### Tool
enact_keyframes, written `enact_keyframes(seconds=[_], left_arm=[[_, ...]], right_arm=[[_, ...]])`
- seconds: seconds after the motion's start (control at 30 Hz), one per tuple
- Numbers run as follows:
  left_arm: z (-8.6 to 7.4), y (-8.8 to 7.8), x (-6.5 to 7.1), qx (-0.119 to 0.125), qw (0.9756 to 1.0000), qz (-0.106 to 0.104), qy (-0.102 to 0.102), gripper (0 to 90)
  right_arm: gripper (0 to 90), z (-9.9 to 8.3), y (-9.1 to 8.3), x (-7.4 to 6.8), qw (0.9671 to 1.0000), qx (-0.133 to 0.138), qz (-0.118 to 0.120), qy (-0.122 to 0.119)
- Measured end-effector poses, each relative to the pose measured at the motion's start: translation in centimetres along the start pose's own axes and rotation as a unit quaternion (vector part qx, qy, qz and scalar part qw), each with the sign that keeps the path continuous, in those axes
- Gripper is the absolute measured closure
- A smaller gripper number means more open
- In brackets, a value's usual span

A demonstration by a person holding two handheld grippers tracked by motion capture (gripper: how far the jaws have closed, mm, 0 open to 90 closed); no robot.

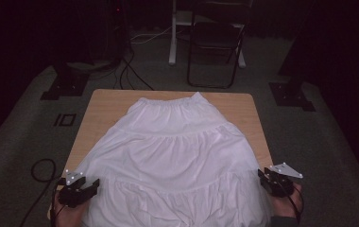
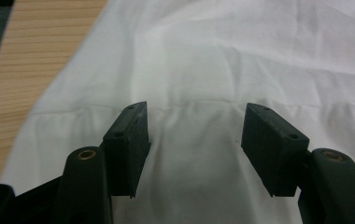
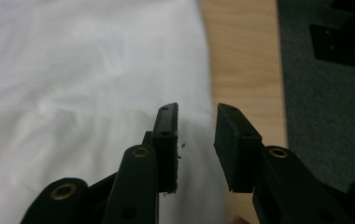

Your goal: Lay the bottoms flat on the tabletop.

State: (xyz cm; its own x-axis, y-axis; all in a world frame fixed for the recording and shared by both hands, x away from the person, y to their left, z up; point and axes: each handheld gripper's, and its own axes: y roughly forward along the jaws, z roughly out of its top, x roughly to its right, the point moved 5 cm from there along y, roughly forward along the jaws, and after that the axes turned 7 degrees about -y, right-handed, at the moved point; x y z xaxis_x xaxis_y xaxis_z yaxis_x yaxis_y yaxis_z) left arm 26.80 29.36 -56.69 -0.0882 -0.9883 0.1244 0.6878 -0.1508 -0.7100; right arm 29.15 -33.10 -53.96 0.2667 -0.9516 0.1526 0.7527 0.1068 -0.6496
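White cotton skirt (image 1: 173, 156) lies spread flat on the table (image 1: 106, 101), its hem corners just ahead of each gripper. The left gripper (image 2: 194, 135) stands spread over the cloth; the right gripper (image 3: 196, 140) is narrowed but still gapped, pinching nothing. Judged step: taking hold of the hem; next, each must close on fabric.

Skirt (image 1: 173, 151) on table (image 1: 106, 101), frame centre
Left gripper (image 1: 79, 187) lower left at hem, right gripper (image 1: 273, 182) lower right; chair (image 1: 215, 42) behind, top centre
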Motion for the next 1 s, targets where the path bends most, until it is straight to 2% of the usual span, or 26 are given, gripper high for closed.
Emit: enact_keyframes(seconds=[0.1,0.23,0.37,0.47,0.5,0.53,0.63,0.67,0.77,0.9,1.0], left_arm=[[-0.1,0.3,0.7,-0.007,0.9998,-0.005,0.019,41.4],[-0.3,0.9,1.4,-0.02,0.9987,-0.003,0.046,41.1],[-0.3,1.0,1.5,-0.017,0.9985,-0.006,0.051,40.3],[-0.3,1.1,1.3,-0.012,0.9985,-0.013,0.051,39.4],[-0.3,1.1,1.3,-0.012,0.9985,-0.013,0.051,39.2],[-0.3,1.1,1.2,-0.01,0.9985,-0.014,0.052,38.8],[-0.3,1.2,1.1,-0.007,0.9985,-0.016,0.053,38.2],[-0.3,1.2,1.1,-0.007,0.9985,-0.016,0.053,38.1],[-0.3,1.2,1.1,-0.006,0.9984,-0.017,0.054,38.0],[-0.3,1.2,1.1,-0.005,0.9984,-0.018,0.054,37.9],[-0.3,1.2,1.1,-0.005,0.9984,-0.018,0.054,37.8]], right_arm=[[70.1,-1.1,0.0,0.7,0.9998,-0.017,-0.007,0.008],[60.5,-2.5,0.5,0.6,0.999,-0.041,0.001,0.016],[54.5,-3.8,1.1,0.3,0.9974,-0.066,0.003,0.027],[53.1,-4.1,0.9,0.5,0.9965,-0.066,0.008,0.051],[53.1,-4.1,0.9,0.5,0.9965,-0.066,0.008,0.051],[64.5,-4.1,0.7,0.5,0.9962,-0.071,0.017,0.048],[81.8,-4.0,0.6,0.5,0.9959,-0.08,0.025,0.035],[87.0,-4.0,0.6,0.7,0.996,-0.083,0.018,0.03],[89.5,-3.8,0.3,1.7,0.9964,-0.079,-0.004,0.032],[89.7,-2.7,-0.7,4.5,0.9965,-0.059,-0.046,0.037],[89.7,-1.6,-1.6,6.5,0.9942,-0.042,-0.092,0.036]])
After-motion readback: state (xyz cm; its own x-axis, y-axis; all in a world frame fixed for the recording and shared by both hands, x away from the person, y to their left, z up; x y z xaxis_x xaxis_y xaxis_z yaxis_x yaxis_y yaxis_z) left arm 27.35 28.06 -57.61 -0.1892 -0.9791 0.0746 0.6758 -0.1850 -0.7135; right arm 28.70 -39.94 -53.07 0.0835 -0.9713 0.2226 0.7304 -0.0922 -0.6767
